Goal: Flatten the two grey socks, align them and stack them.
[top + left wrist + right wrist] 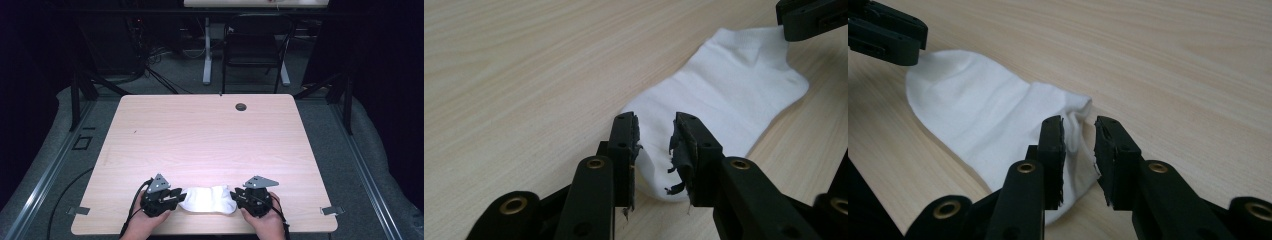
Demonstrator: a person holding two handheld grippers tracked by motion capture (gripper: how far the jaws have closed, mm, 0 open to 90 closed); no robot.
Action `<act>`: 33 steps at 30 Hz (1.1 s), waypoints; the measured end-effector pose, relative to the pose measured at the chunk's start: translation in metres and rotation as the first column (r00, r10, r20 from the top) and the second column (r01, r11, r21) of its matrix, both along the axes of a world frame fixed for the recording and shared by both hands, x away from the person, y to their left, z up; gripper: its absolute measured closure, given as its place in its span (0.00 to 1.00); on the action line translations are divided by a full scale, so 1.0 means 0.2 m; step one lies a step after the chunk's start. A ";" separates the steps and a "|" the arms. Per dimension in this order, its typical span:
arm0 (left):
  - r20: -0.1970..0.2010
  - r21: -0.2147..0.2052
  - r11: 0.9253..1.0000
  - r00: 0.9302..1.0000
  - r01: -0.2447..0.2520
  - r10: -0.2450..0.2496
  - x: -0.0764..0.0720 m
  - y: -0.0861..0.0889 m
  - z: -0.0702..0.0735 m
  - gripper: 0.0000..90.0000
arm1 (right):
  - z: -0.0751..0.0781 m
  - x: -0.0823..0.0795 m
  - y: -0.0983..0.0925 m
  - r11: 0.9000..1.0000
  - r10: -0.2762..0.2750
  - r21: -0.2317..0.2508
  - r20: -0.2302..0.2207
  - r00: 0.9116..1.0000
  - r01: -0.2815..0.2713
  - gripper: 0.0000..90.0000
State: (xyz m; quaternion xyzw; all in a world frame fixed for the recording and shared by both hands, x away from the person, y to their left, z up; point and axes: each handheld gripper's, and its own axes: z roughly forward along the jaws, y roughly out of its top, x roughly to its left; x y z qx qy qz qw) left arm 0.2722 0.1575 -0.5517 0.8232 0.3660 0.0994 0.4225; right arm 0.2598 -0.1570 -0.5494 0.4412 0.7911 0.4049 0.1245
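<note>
The pale wooden bench (210,135) carries a single white sock (207,199), which lies flat near the edge closest to the person, stretched sideways between the two tools. The left gripper (176,196) sits at one end of it and the right gripper (235,196) at the other, each held low over the wood by a hand coming in from below.

In the left gripper view, the fingers (624,145) stand apart with the sock's rounded end lying between them, the cloth not pinched. In the right gripper view, the fingers (1052,145) are likewise parted, straddling the gathered end of the sock, which looks like the cuff, though the folds make that hard to confirm.

Judging from this, the step in hand is a release: the sock has been laid out flat and both ends are let go. The next move probably calls for drawing both tools straight back or up without snagging the fabric on the ragged pads, so the sock keeps its flat lie, or else for closing afresh on a chosen end to fold it.
</note>
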 end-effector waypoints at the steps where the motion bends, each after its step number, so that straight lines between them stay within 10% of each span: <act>1: 0.004 -0.003 1.000 1.000 0.002 -0.002 0.00 0.00 0.01 0.77 | 0.01 0.00 0.01 1.000 0.004 0.014 0.010 1.000 -0.004 0.81; 12: -0.015 0.047 0.997 0.998 0.062 -0.061 -0.01 -0.07 -0.06 0.74 | -0.03 0.00 0.11 0.994 0.101 -0.040 -0.006 0.995 -0.102 0.76; 33: -0.050 0.069 0.995 0.996 0.075 -0.072 0.00 -0.06 -0.13 0.71 | -0.12 0.00 0.11 0.989 0.084 -0.115 -0.053 0.995 -0.090 0.72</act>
